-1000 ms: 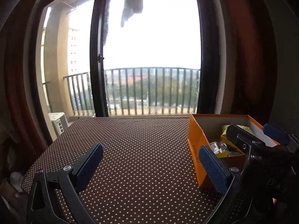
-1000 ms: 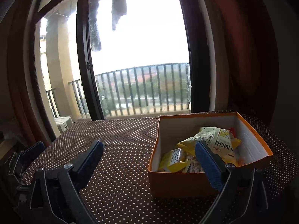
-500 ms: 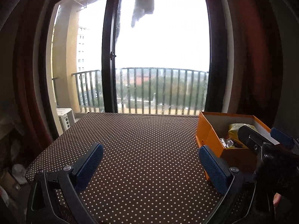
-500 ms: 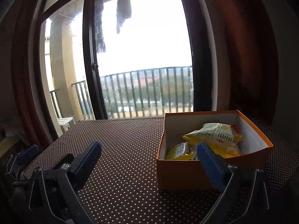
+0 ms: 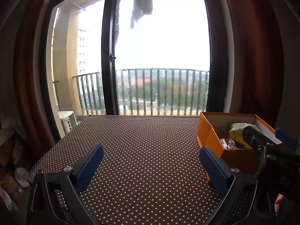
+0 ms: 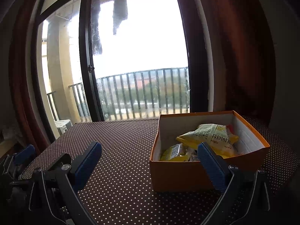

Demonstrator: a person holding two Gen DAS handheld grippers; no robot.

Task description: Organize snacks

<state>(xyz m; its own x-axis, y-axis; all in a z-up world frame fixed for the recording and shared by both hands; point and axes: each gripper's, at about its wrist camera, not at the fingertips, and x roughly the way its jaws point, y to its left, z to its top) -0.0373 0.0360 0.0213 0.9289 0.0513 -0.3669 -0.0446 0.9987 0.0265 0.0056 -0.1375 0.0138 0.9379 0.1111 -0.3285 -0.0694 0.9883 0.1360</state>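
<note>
Behind everything, tall glass doors [image 5: 155, 56] with dark frames, a railed balcony [image 5: 161, 91] beyond, and a grey cloth [image 6: 120, 9] hanging outside at the top. Dark red curtains [image 6: 243, 56] on both sides. In front, a table [image 5: 142, 150] under a brown cloth with white dots. On its right part, an open orange box [image 6: 187, 176] with white inner walls, standing flat. Inside the box, a large yellow snack bag [image 6: 211, 136] leaning toward the far right wall, smaller yellow packets [image 6: 174, 151] low at the near left corner, and a small clear-wrapped item [image 5: 227, 142] seen from the left wrist view. Left gripper [image 5: 151, 161] spread wide over bare cloth to the left of the box, blue pads [image 5: 88, 166] well apart, nothing between them. Right gripper [image 6: 149, 160] likewise wide open and holding nothing, its right finger in line with the near wall of the box; whether touching, cannot tell.
</note>
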